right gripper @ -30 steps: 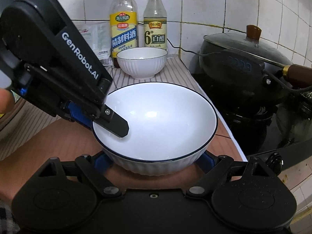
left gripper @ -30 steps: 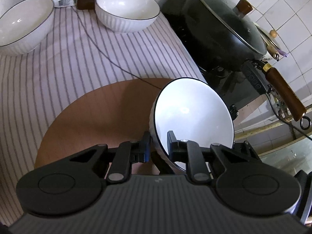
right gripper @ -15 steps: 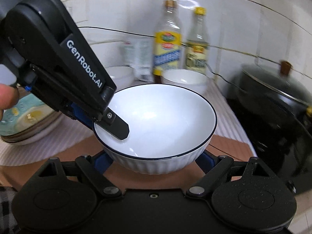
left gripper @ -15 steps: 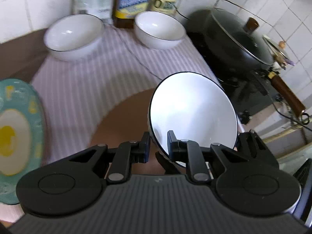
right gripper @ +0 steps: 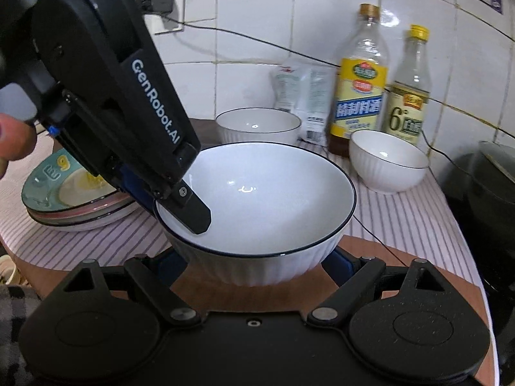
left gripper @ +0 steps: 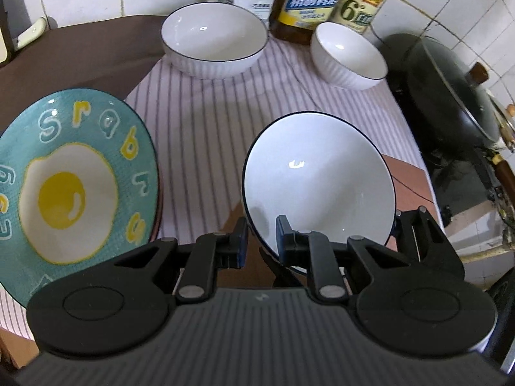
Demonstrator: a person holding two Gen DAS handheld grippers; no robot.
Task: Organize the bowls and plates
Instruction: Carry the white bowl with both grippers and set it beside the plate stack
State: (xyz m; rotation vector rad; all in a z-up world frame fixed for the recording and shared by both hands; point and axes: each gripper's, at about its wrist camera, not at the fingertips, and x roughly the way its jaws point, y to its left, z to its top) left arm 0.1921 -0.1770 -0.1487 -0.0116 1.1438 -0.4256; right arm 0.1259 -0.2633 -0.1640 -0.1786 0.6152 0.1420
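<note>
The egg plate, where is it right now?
The egg plate tops a plate stack at the left on the striped cloth, beside the held bowl in both views.

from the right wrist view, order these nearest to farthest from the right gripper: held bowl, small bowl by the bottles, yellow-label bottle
1. The held bowl: between the fingers of the right gripper, with the left gripper clamped on its rim.
2. The small bowl: farther back and to the right, on the striped cloth.
3. The yellow-label bottle: behind the small bowl, against the tiled wall.
</note>
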